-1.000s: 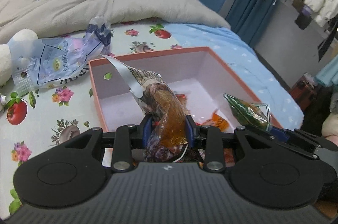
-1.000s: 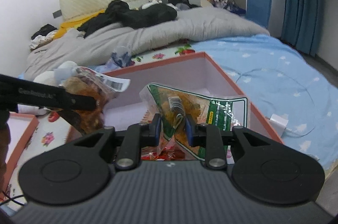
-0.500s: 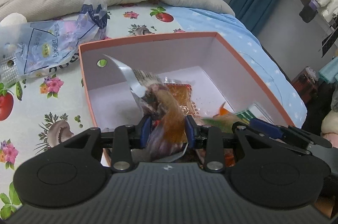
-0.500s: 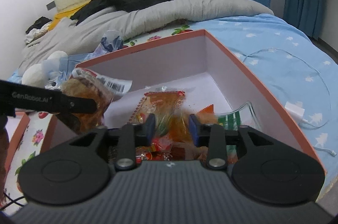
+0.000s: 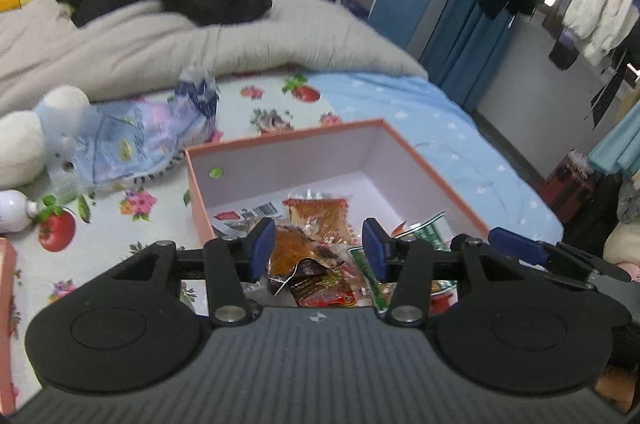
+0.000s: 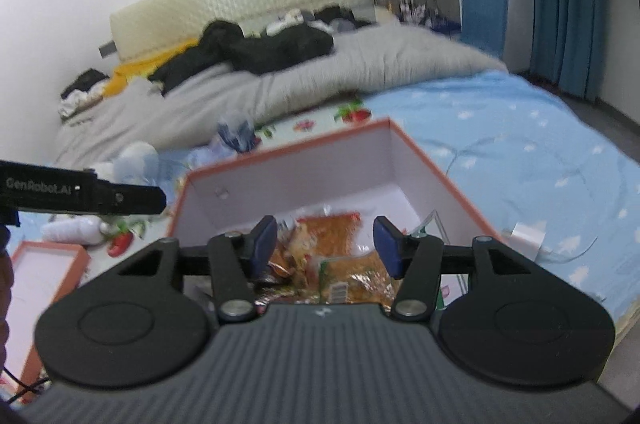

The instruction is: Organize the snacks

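I've just let go with both: my left gripper (image 5: 318, 248) and right gripper (image 6: 326, 244) now stand wide, both crinkly snack packets (image 5: 316, 264) dropped into the salmon-edged cardboard box (image 5: 280, 138).

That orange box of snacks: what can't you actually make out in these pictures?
- Near end of the box: hidden behind the left tool in the left view.
- Snack packets: blurred in the right view, labels unreadable; how many lie underneath is hidden.
- Second box: cut off by the right view's left edge.
- Right tool: open, nothing held.
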Motion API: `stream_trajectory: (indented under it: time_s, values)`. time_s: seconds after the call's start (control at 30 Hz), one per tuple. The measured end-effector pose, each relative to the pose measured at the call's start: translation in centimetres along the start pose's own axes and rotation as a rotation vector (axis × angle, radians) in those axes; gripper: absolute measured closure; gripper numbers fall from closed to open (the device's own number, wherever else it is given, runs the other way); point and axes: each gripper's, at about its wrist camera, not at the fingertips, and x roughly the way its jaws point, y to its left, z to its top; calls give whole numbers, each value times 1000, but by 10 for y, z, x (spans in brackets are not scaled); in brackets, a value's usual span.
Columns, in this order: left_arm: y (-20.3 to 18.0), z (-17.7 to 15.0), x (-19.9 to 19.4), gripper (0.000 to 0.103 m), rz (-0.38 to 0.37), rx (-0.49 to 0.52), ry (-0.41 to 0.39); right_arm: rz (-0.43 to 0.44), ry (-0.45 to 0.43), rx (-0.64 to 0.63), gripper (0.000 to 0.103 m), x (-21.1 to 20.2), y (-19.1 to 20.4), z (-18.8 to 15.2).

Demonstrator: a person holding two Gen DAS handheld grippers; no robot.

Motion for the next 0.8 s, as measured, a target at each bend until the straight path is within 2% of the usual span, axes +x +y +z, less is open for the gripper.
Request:
stream_trajectory:
  time_s: [0.27, 0.6, 0.8]
  values:
    - [-11, -11, -89, 49, 1, 23, -101, 25, -82, 3, 47, -66, 18, 8]
    - [-16, -38, -165, 49, -14, 21, -145, 8, -126, 20, 47, -121, 34, 2]
    - [-17, -65, -200, 49, 6, 41, -163, -11, -90, 5, 47, -148, 31, -25]
